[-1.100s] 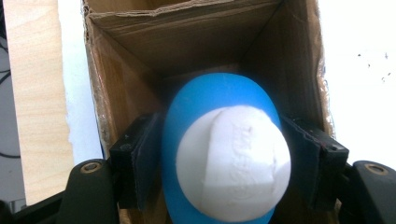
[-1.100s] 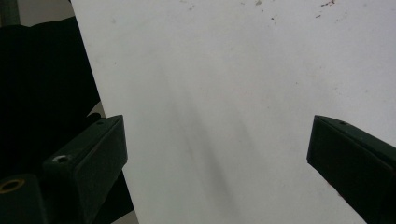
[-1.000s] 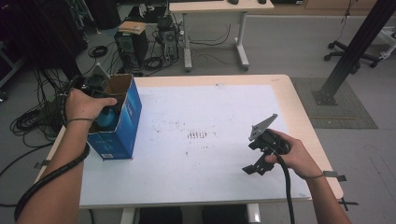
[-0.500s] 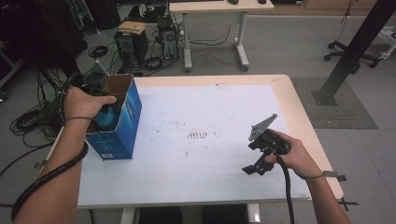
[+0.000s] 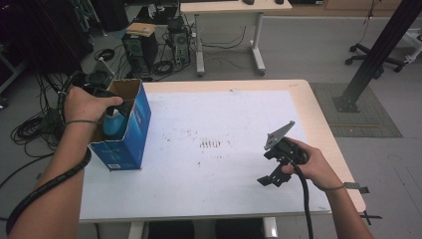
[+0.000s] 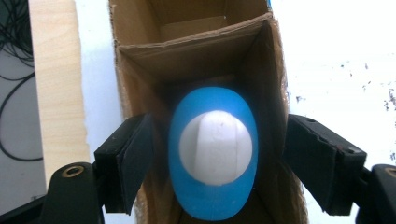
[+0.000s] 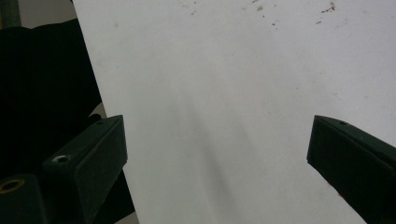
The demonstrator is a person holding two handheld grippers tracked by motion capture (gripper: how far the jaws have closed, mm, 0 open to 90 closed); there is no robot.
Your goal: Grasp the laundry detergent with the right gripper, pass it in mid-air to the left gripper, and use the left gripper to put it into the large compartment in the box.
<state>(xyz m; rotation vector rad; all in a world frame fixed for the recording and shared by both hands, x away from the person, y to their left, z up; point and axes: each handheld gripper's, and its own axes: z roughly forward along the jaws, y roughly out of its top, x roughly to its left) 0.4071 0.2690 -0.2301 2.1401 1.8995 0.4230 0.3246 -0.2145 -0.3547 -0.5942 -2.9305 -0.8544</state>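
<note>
A blue plastic bottle with a round white cap [image 6: 214,149] stands upright inside an open blue cardboard box [image 5: 130,130] with a brown interior, at the left edge of the counter [image 5: 219,119]. The left gripper [image 6: 219,163] hangs over the box; its jaws have just been opening and stand apart on either side of the bottle, clear of it. The right gripper [image 7: 217,163], jaws wide apart and empty, hovers over the white, speckled counter with its pale wooden border. Beyond lie grey floor, tangled black cables [image 5: 35,130] and another desk [image 5: 226,9].
</note>
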